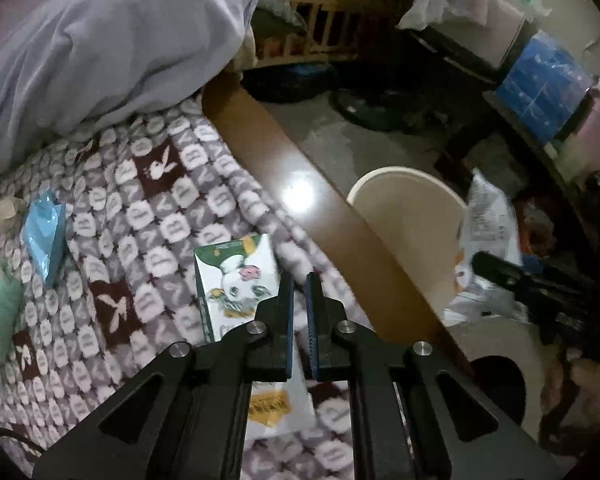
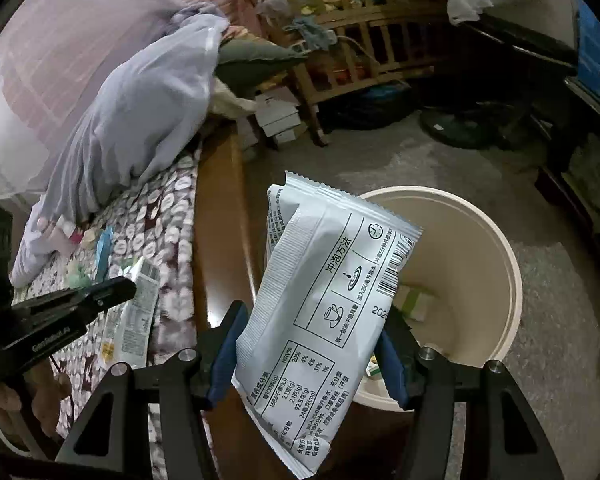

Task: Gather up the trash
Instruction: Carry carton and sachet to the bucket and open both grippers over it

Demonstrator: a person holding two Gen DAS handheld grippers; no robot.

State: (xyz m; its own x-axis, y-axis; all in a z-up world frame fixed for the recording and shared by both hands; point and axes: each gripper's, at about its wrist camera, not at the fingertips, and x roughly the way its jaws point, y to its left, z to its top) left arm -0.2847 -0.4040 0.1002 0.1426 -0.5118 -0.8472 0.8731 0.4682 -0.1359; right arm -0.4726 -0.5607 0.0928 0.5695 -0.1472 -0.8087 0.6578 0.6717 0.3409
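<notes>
Right wrist: white packet (image 2: 324, 300) stands lengthwise, top tilted toward bin (image 2: 480, 240).

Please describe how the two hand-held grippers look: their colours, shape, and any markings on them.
Both the left gripper and right gripper are matte black linkage frames with silver pivot bolts and blue finger pads. Seen from the right wrist view, the left gripper carries small white lettering, too blurred to read reliably.

Black claw (image 1: 300, 284), blue pads (image 2: 224, 364)
</notes>
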